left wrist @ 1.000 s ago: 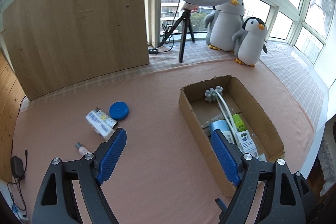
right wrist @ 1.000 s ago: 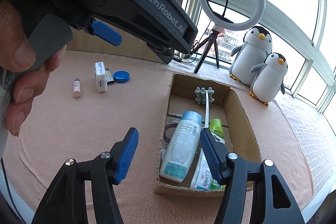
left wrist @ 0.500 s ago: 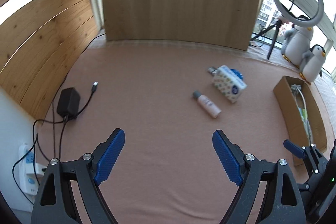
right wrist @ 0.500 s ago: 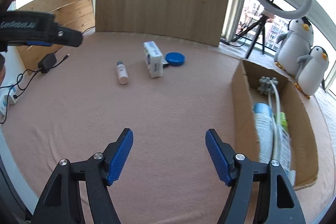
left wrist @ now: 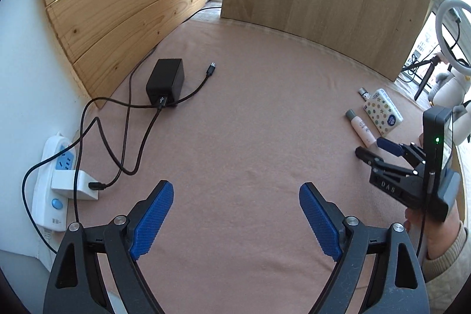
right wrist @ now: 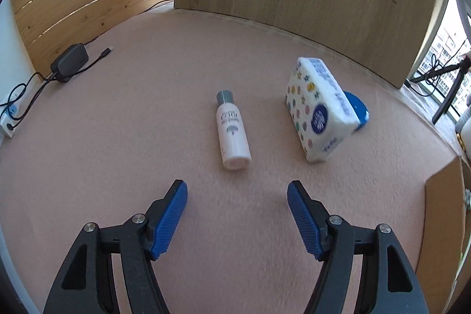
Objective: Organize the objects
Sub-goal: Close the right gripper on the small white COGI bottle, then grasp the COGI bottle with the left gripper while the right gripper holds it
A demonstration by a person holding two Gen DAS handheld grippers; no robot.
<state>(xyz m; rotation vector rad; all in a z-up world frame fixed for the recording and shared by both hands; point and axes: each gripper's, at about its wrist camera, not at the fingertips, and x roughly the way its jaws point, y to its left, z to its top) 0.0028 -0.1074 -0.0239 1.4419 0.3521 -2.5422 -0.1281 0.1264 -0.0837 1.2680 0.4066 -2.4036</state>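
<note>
- Sorting is judged only partly done: a small pink bottle (right wrist: 232,134) with a grey cap is seen lying on its side on the pink cloth (right wrist: 147,114), out in the open.
- Just beside it, apart, a patterned tissue pack (right wrist: 319,114) is left on the cloth, with a blue round lid (right wrist: 359,111) tucked behind it and touching it.
- One corner of the cardboard box (right wrist: 441,225) is caught at the right edge of the right wrist view; its contents cannot be made out from here.
- The right gripper (right wrist: 237,215) is aimed at the bottle's base; its jaws have just been closing a little, yet are held apart with nothing between them.
- The left gripper (left wrist: 235,217) is spread wide over bare cloth, well away from the three items, nothing pinched.
- A black adapter (left wrist: 165,81) and a white power strip (left wrist: 54,187) are seen at the far left; whether they belong to the task cannot be told.
- Three items, at least, are judged still to be boxed.
</note>
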